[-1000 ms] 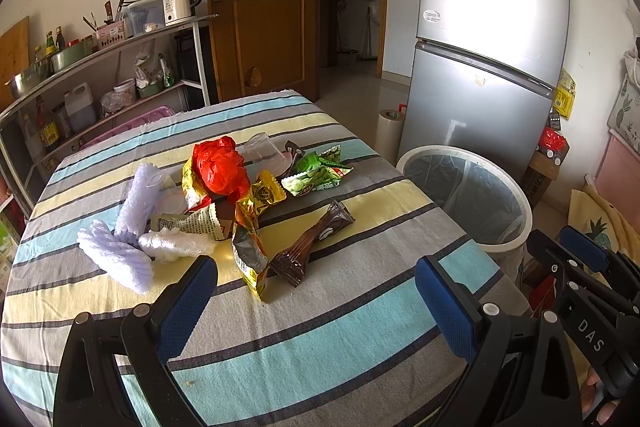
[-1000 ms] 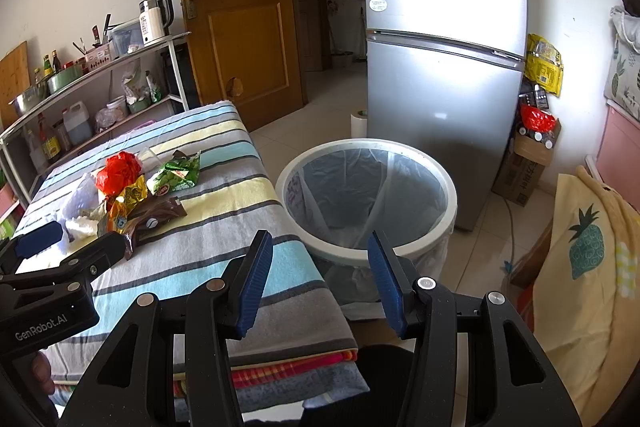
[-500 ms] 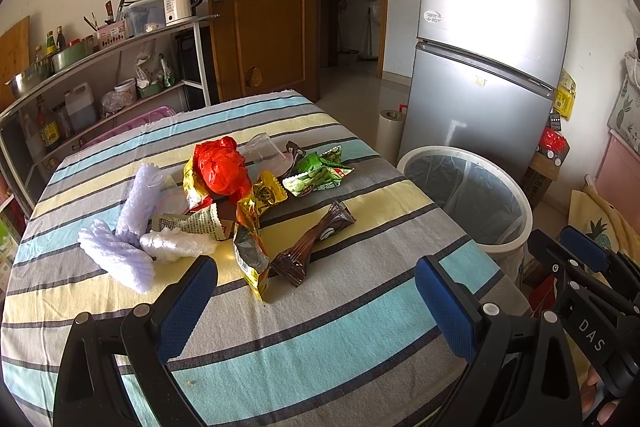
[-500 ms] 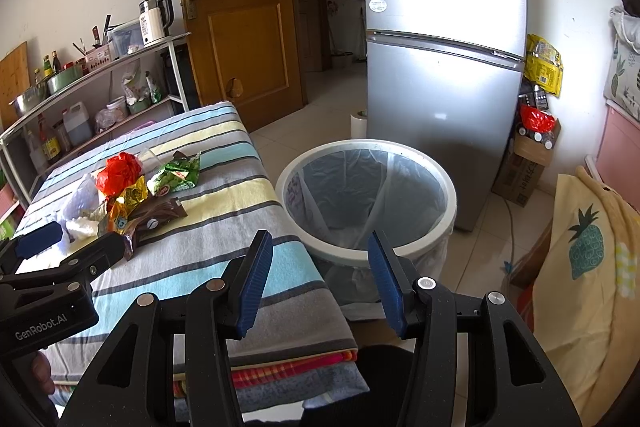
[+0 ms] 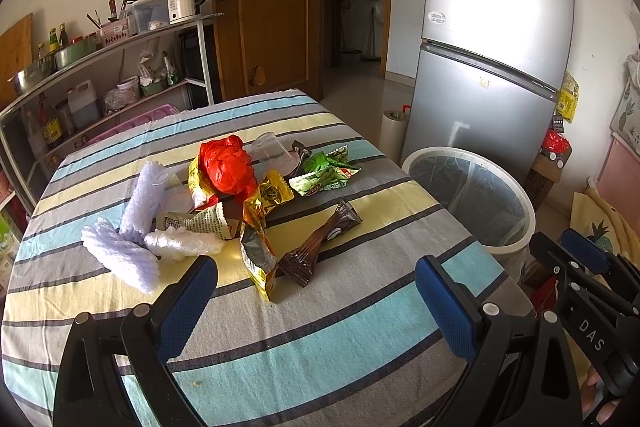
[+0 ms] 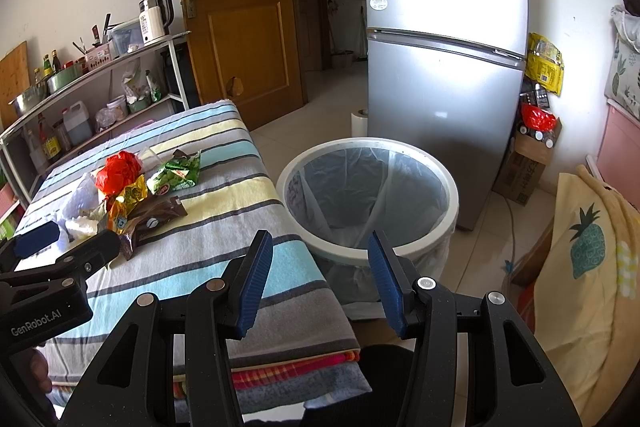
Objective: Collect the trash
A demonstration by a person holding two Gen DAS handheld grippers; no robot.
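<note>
Both tongs, left [image 5: 316, 297] and right [image 6: 320, 281], wide open, empty. Wrappers [image 5: 304, 251] ahead of left: light, crinkly, slippery; pinch a crimped end.

Bright daylight glares white off the fridge [image 5: 496, 7]; sharp focus, with fisheye bending and dark corners.

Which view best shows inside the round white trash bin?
The right wrist view: the round white trash bin with its clear liner sits central, opening fully visible. The left wrist view shows it off to the right, more obliquely.
</note>
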